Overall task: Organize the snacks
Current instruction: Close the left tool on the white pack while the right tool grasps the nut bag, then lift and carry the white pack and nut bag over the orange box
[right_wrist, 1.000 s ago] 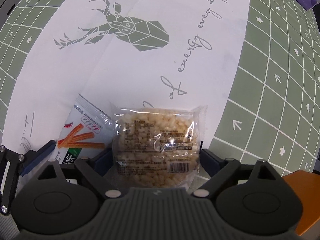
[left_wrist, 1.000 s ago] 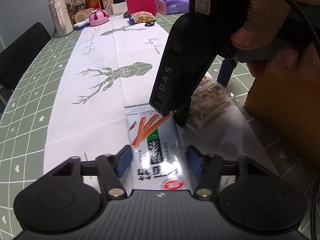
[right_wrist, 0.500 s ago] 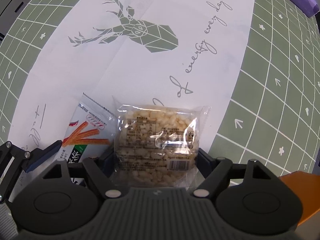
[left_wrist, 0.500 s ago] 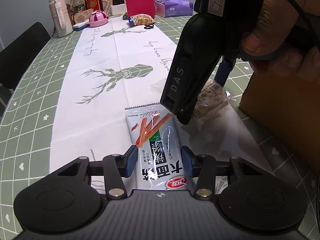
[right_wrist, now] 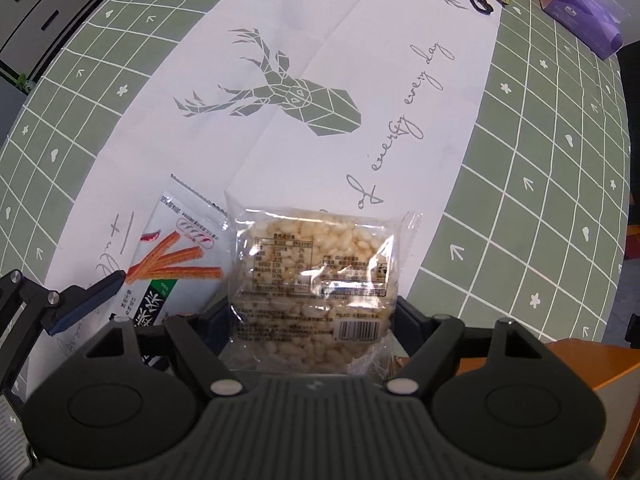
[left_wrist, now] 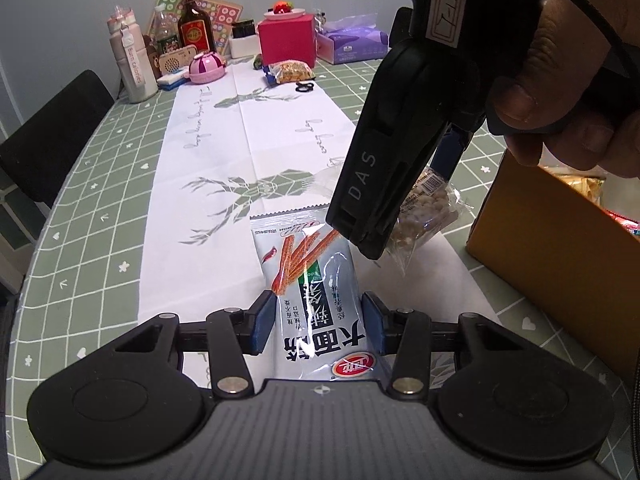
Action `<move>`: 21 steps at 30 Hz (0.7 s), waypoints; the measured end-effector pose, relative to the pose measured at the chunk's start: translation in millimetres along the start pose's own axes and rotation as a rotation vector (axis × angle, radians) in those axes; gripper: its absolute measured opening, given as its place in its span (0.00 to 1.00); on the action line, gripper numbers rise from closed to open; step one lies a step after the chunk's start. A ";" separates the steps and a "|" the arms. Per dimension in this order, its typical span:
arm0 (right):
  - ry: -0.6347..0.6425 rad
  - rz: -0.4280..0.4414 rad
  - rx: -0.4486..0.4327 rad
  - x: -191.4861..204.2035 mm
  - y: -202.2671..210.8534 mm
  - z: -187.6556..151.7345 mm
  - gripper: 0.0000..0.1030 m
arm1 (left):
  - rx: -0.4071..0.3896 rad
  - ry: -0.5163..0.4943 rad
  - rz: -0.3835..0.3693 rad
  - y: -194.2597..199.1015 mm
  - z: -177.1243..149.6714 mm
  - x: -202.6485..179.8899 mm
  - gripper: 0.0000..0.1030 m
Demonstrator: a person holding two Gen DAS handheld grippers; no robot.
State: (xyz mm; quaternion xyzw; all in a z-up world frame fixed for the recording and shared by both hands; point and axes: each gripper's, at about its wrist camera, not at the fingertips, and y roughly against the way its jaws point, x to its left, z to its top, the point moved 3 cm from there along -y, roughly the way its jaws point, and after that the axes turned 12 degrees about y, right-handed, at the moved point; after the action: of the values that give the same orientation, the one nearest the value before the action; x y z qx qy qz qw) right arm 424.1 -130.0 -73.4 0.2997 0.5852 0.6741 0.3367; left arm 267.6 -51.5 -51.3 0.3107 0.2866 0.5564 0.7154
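Both packets have risen off the white deer-print runner [right_wrist: 320, 60] since a second ago. Left gripper [left_wrist: 318, 322] pinches the glossy grey-white stick-snack sachet [left_wrist: 316, 280]; right gripper [right_wrist: 314, 316], wider, clamps the clear, bumpy puffed-rice cake pack [right_wrist: 312, 272], near the orange cardboard box [left_wrist: 560, 248] at the table's right edge.

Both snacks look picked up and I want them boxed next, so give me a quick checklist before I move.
1. Left gripper jaws pressing the stick-snack packet: ok.
2. Right gripper jaws pressing the puffed-rice cake pack: ok.
3. Both packs clear of the table runner: cannot tell.
4. Cardboard box top open: ok.
5. Space left inside the box: cannot tell, it already holds snacks.
6. The two packs apart: cannot tell.
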 end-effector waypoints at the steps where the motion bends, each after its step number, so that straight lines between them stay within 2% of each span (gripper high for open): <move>1: 0.002 -0.002 -0.004 1.1 4.1 -0.6 0.76 | -0.005 -0.003 0.000 3.5 1.9 -1.5 0.52; 9: -0.003 -0.028 -0.060 3.3 57.3 -13.2 0.76 | -0.060 -0.039 0.004 40.2 16.5 -17.5 0.52; 21: -0.026 -0.091 -0.179 5.3 159.9 -47.3 0.76 | -0.174 -0.088 0.005 107.0 37.3 -47.5 0.52</move>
State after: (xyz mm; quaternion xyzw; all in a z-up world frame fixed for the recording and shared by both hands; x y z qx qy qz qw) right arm 366.6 -167.7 78.7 0.2505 0.5311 0.7037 0.4000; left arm 219.4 -82.4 57.5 0.2722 0.2049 0.5666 0.7503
